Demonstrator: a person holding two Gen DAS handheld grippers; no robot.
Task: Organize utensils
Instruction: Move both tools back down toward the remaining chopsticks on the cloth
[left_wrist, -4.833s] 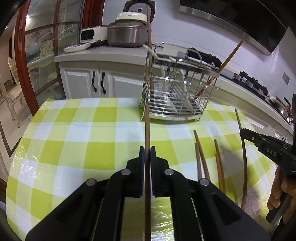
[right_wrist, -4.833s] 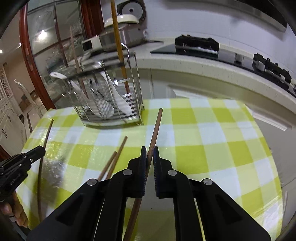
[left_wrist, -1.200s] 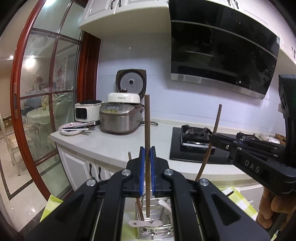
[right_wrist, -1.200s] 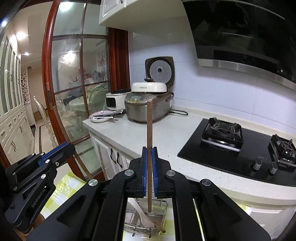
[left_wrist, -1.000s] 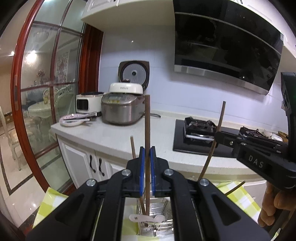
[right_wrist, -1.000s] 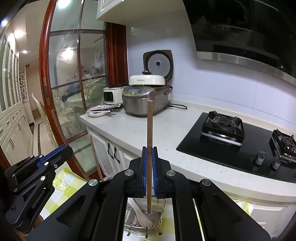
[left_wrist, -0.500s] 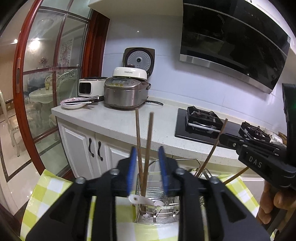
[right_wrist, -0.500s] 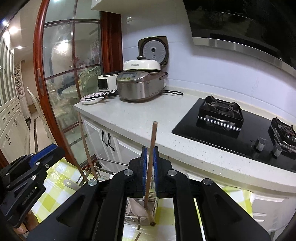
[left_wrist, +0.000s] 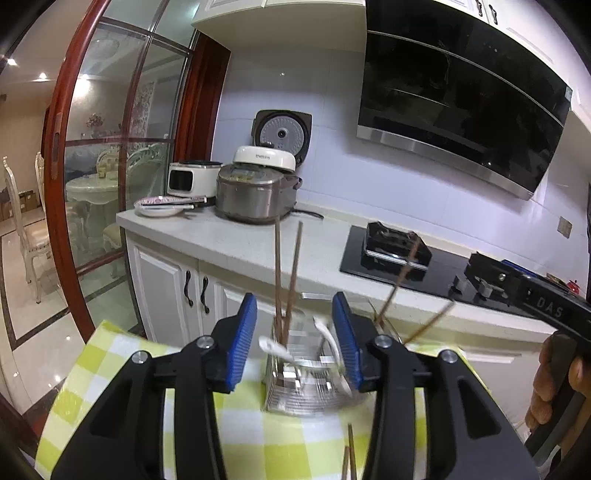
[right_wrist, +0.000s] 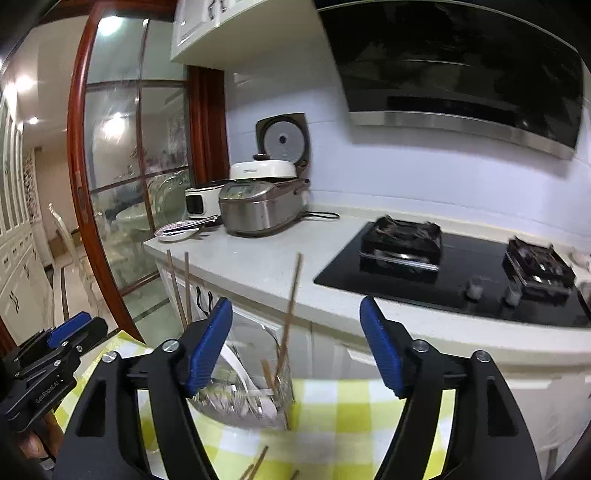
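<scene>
A wire utensil rack (left_wrist: 303, 373) stands on the yellow-checked table (left_wrist: 122, 354). Two brown chopsticks (left_wrist: 286, 280) stand upright in its left part, and two more (left_wrist: 397, 284) lean out at its right. White spoons (left_wrist: 271, 347) lie in it. My left gripper (left_wrist: 295, 339) is open and empty, above and in front of the rack. My right gripper (right_wrist: 295, 347) is open and empty; the rack (right_wrist: 251, 391) and a leaning chopstick (right_wrist: 290, 314) show between its fingers. More chopsticks (left_wrist: 349, 458) lie on the table in front.
Behind the table runs a white counter (left_wrist: 236, 243) with a rice cooker (left_wrist: 255, 192), a small white appliance (left_wrist: 188, 179), a plate (left_wrist: 159, 206) and a black gas hob (right_wrist: 443, 266). A range hood (left_wrist: 461, 110) hangs above. The other gripper shows at each view's edge (left_wrist: 528, 295) (right_wrist: 48, 369).
Both grippers held a chopstick upright over the rack, lowered it in, then opened. The chopsticks now stand in the rack, and both grippers have drawn back and up.
</scene>
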